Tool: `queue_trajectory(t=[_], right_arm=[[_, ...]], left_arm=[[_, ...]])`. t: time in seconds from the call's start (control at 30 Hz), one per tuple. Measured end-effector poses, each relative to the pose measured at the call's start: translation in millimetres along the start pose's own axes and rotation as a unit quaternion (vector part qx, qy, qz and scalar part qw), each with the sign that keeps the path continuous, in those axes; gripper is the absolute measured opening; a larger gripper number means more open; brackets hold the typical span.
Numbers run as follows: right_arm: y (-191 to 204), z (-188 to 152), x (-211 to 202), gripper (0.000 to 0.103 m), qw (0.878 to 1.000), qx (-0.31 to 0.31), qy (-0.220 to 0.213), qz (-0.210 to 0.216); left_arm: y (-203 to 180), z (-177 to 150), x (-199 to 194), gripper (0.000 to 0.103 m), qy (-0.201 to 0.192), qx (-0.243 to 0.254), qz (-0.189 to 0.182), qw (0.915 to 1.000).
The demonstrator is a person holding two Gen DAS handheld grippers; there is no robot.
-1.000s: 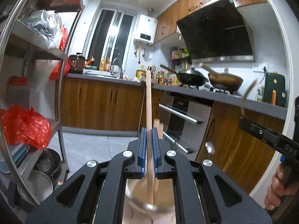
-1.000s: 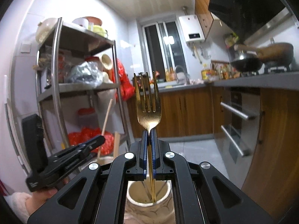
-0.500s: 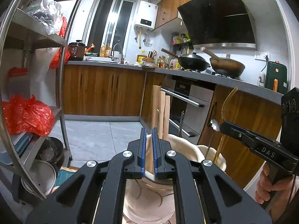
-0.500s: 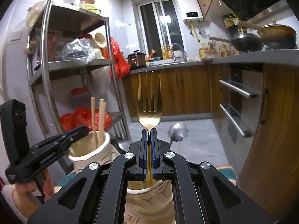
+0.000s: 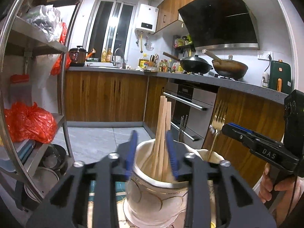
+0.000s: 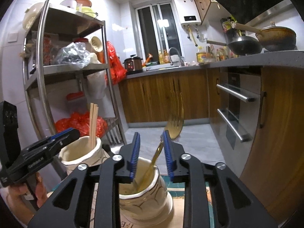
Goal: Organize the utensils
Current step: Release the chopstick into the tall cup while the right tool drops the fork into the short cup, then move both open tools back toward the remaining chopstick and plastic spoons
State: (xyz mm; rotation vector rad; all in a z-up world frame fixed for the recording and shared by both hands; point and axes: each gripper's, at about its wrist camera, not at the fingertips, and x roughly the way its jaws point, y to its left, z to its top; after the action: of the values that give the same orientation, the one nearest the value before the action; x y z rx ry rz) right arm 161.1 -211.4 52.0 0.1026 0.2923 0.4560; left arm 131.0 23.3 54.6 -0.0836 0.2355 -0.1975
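My left gripper [image 5: 152, 153] is open above a white ceramic jar [image 5: 152, 193] with gold lines. Wooden chopsticks [image 5: 161, 133] stand loose in that jar between the blue pads. My right gripper [image 6: 151, 150] is open above a second white jar [image 6: 146, 199]. A gold fork [image 6: 173, 127] stands in this jar, leaning right, blurred, touching neither pad. In the right wrist view the left gripper [image 6: 62, 135] is at the left beside the chopstick jar [image 6: 81, 155]. In the left wrist view the right gripper [image 5: 228, 129] is beside the fork [image 5: 218, 121].
A steel shelf rack [image 6: 41, 72] with red bags [image 5: 28, 121] stands at the left. Wooden cabinets and an oven [image 5: 188, 114] run along the right, with woks [image 5: 195, 64] on the counter. The jars stand on a patterned mat [image 6: 197, 190].
Both grippers have opened. The left one let go of the chopsticks, which now stand in their jar. The right one released the fork, which tips to the right in its jar.
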Motion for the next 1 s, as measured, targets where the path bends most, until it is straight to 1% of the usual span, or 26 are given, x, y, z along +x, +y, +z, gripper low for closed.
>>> queue_trajectory(t=[0.03,0.07,0.13,0.17,0.23,0.27,0.33,0.4,0.53,0.63,0.77,0.9,1.0], right_arm=[[-0.2,0.7,-1.2,0.039,1.000,0.001,-0.003,0.000],[-0.4,1.3,-2.4,0.042,1.000,0.002,-0.004,0.002],[-0.3,2.5,-5.8,0.059,1.000,0.002,-0.009,0.004],[-0.2,3.2,-7.6,0.064,1.000,0.002,-0.012,0.006],[-0.3,4.0,-12.3,0.080,1.000,0.002,-0.017,0.009],[-0.6,4.5,-15.4,0.083,1.000,0.003,-0.020,0.011],[-0.9,5.0,-21.1,0.094,1.000,0.003,-0.025,0.011],[-1.5,5.8,-26.5,0.097,1.000,0.004,-0.030,0.005],[-4.2,4.0,-35.5,0.098,0.999,0.002,-0.025,-0.022],[-6.6,-0.8,-40.4,0.098,1.000,0.008,-0.009,-0.024],[-5.3,-10.6,-46.5,0.098,0.999,0.004,0.013,-0.035],[-5.2,-28.3,-53.4,0.098,0.998,-0.001,0.044,-0.043],[-3.4,-48.1,-55.9,0.098,0.995,-0.014,0.083,-0.052]], left_arm=[[-0.9,0.2,-1.2,0.040,-0.002,0.002,0.002,1.0000],[-1.7,0.5,-2.3,0.043,-0.005,0.005,0.003,1.0000],[-2.4,1.1,-4.5,0.060,-0.010,0.007,0.005,0.9999],[-3.0,1.4,-6.1,0.064,-0.013,0.008,0.007,0.9999],[-4.8,2.3,-9.9,0.077,-0.021,0.013,0.010,0.9996],[-5.8,2.5,-12.9,0.081,-0.028,0.016,0.015,0.9994],[-7.4,2.5,-18.3,0.097,-0.038,0.021,0.023,0.9988],[-8.2,1.9,-25.4,0.098,-0.047,0.024,0.032,0.9981],[-9.0,-4.3,-38.1,0.098,-0.048,0.030,0.038,0.9977],[-12.2,-12.9,-46.6,0.098,-0.041,0.039,0.038,0.9977],[-19.5,-27.5,-53.8,0.098,-0.012,0.053,0.031,0.9981],[-28.3,-45.7,-56.1,0.098,0.039,0.055,0.008,0.9977],[-33.6,-59.3,-56.3,0.098,0.077,0.056,-0.007,0.9954]])
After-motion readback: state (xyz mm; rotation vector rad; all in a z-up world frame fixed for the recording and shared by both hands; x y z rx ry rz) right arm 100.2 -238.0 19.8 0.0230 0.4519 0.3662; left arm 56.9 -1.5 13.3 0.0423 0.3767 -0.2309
